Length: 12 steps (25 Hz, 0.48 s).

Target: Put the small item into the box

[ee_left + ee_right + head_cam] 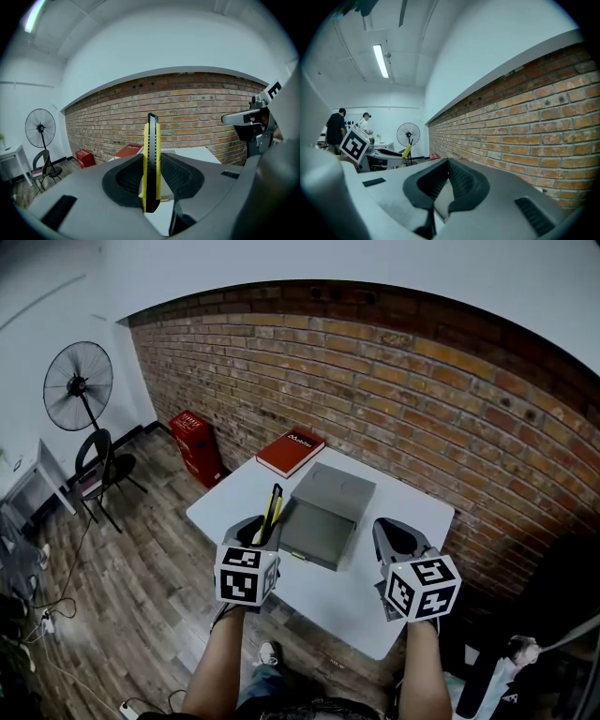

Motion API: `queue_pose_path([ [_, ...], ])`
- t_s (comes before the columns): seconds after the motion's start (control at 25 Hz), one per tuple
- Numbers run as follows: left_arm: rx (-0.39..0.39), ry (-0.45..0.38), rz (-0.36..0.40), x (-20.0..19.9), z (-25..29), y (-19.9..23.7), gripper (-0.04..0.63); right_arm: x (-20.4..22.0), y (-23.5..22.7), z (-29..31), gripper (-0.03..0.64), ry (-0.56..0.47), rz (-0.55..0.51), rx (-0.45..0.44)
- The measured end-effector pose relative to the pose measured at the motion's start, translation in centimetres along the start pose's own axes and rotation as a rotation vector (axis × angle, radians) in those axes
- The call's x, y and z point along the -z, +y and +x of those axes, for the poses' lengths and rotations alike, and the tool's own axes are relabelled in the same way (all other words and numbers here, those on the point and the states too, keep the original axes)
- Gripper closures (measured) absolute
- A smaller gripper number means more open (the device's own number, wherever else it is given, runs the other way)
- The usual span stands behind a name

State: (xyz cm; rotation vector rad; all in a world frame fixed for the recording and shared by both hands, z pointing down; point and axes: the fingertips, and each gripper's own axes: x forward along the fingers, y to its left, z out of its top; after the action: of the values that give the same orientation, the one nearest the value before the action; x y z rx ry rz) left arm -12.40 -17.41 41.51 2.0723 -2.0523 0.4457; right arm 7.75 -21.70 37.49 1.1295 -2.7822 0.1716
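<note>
Behind the table runs a brick wall (403, 399), cut off by the frame at the right. The white table (337, 610) is partly covered at its near edge by my two marker cubes. On it sits the grey box (317, 532), its lid raised at the far side; I cannot make out the inside. A red book (291, 452) lies on the far left corner.

My left gripper (255, 526) is clamped on the yellow and black utility knife (273, 510), which stands upright between the pads, just left of the box's near left corner. Its lower end is hidden down between the jaws (152, 164).

My right gripper (394, 532) sits right of the box, jaws together at the tips, nothing between them.
</note>
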Motion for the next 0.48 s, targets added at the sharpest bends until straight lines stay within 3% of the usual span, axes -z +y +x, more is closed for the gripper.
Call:
queue_pose_path([
  [0.48,0.185,-0.007,0.061,-4.2,9.0,5.6,0.463,-3.6,-1.2,7.6,0.597,-0.010,0.020,0.190],
])
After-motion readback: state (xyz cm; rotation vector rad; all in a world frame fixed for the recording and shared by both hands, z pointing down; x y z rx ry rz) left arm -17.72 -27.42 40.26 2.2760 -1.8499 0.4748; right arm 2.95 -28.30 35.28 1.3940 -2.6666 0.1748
